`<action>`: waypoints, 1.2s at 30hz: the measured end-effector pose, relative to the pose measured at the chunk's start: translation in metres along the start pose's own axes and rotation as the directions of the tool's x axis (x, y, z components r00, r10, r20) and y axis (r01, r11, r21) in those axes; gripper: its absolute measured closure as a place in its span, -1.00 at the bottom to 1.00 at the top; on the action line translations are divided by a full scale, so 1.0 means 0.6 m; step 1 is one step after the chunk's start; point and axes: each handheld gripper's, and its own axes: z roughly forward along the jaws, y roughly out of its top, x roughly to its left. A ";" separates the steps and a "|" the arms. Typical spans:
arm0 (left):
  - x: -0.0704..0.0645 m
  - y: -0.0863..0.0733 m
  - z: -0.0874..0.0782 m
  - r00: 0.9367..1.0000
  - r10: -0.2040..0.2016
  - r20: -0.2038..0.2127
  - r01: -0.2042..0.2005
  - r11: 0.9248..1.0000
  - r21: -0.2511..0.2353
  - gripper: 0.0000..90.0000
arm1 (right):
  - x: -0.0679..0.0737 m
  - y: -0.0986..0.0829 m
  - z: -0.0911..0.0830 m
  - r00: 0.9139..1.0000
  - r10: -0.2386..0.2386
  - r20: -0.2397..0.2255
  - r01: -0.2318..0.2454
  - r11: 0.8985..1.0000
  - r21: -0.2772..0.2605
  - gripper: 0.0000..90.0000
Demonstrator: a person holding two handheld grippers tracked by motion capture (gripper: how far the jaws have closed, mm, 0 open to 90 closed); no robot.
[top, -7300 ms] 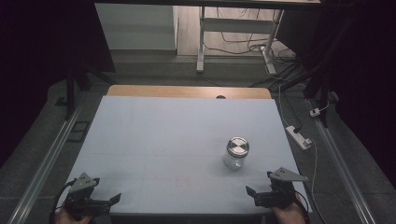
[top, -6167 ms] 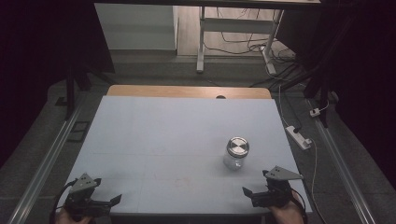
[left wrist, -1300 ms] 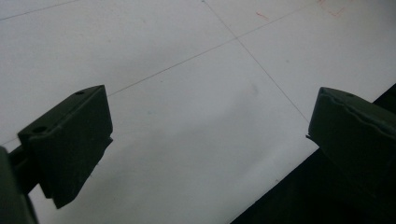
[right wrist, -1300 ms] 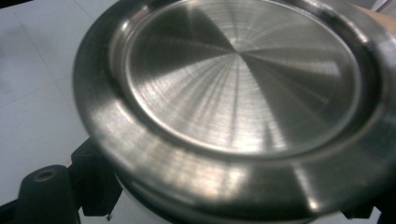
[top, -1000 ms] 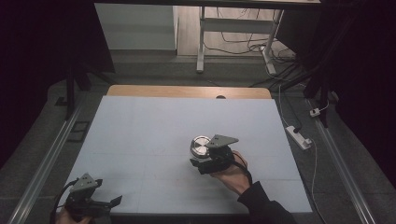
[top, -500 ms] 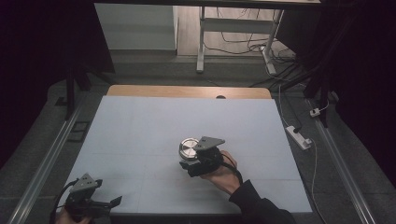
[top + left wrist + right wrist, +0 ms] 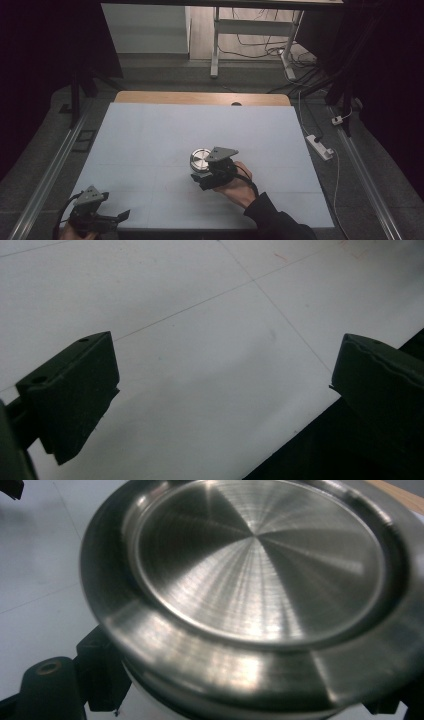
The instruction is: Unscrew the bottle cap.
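A glass jar with a brushed metal lid (image 7: 200, 159) is near the middle of the white table (image 7: 150, 130). My right gripper (image 7: 201, 176) is shut on the jar just below the lid, with a hand and dark sleeve behind it. In the right gripper view the lid (image 7: 255, 565) looms very close, and the two black jaws of the right gripper (image 7: 250, 702) sit on either side under its rim. My left gripper (image 7: 119, 218) rests at the table's front left corner. In its own view the left gripper (image 7: 225, 360) stands wide open over bare table.
A wooden strip (image 7: 200, 98) borders the table's far edge. Off the right side, a white power strip (image 7: 320, 146) and cables lie on the floor. Metal rails (image 7: 55, 165) run along both sides. The table's front edge (image 7: 300, 435) is close under the left gripper.
The right gripper went from the front right corner to the jar, shut on it, and has carried it leftward towards the table's middle. The left gripper has stayed put.
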 end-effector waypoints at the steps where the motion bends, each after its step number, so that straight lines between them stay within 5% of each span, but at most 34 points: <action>1: 0.000 0.000 0.000 1.000 -0.002 0.002 0.002 1.000 0.000 -1.00 | -0.001 0.000 0.000 1.000 0.000 -0.001 0.000 1.000 -0.001 -0.67; 16: -0.006 0.022 0.000 0.996 0.079 0.052 -0.076 0.996 -0.040 -1.00 | -0.002 0.001 -0.006 1.000 -0.007 -0.018 0.007 1.000 -0.005 -0.67; 22: -0.011 0.042 0.011 0.982 0.136 0.133 -0.130 0.990 -0.054 -1.00 | -0.001 0.001 -0.008 1.000 -0.008 -0.025 0.008 1.000 -0.007 -0.67; 27: -0.020 0.063 0.019 0.972 0.178 0.151 -0.167 0.983 -0.077 -1.00 | -0.001 0.001 -0.009 1.000 -0.009 -0.030 0.008 1.000 -0.008 -0.67; 36: -0.026 0.105 0.032 0.966 0.197 0.170 -0.182 0.978 -0.100 -1.00 | 0.000 0.002 -0.011 0.999 -0.014 -0.040 0.013 1.000 -0.013 -0.67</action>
